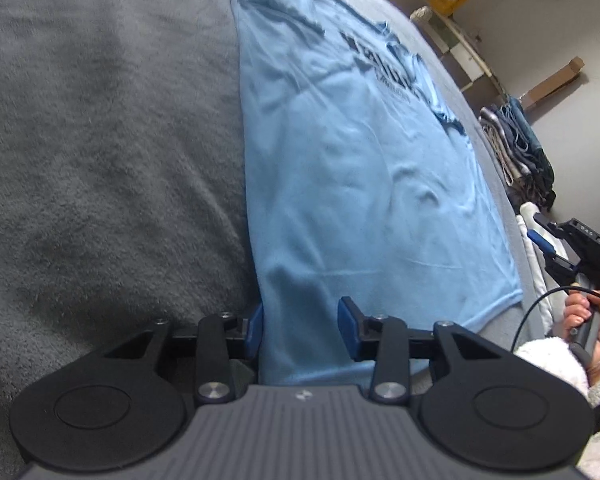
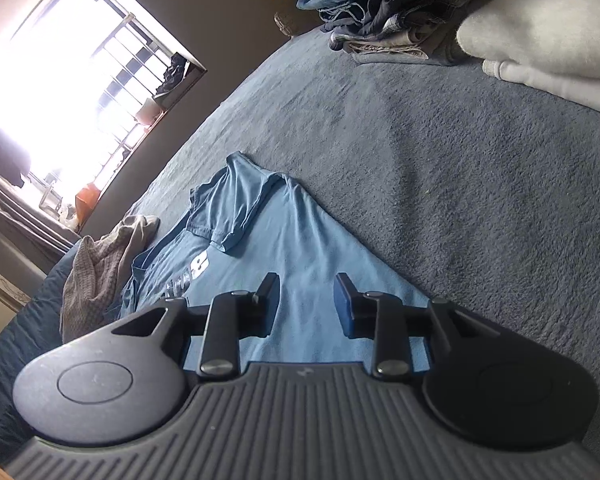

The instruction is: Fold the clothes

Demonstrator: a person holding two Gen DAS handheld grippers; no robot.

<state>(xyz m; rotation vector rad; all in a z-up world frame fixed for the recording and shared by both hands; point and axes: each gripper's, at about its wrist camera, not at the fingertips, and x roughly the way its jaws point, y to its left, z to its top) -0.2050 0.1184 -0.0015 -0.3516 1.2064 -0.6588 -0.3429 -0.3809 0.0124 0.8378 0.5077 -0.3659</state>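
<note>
- On the bed, spread over the grey fleecy blanket, lies the light blue T-shirt, mostly flat, print side up, with both sleeves already turned in over the chest.
- Left gripper sits right at the hem end, jaws partly apart, straddling the shirt's left bottom corner. Fabric is between the pads, but I can't see them pinching it, so I'd call it not gripping yet.
- Right gripper hovers over the other side of the hem end, jaws also partly apart with shirt under the gap, nothing clamped. The left wrist view shows it off to the right, held in the person's hand.
- Handling-wise: thin cotton jersey, super light, totally floppy. It'll drape and sag from wherever you pinch it, and it won't hold a crease by itself.
- Not fragile or slippery, but the fleecy blanket probably drags on it, so lift rather than slide or the folded sleeves bunch up.
- Best places to grab, I think: the two bottom hem corners, one per gripper. The stitched hem is thicker, so the pads get a better bite there.
- Make sure both layers are in the pinch, otherwise only the top one comes up.
- Stack of folded clothes sits at the far edge, well apart.
</note>
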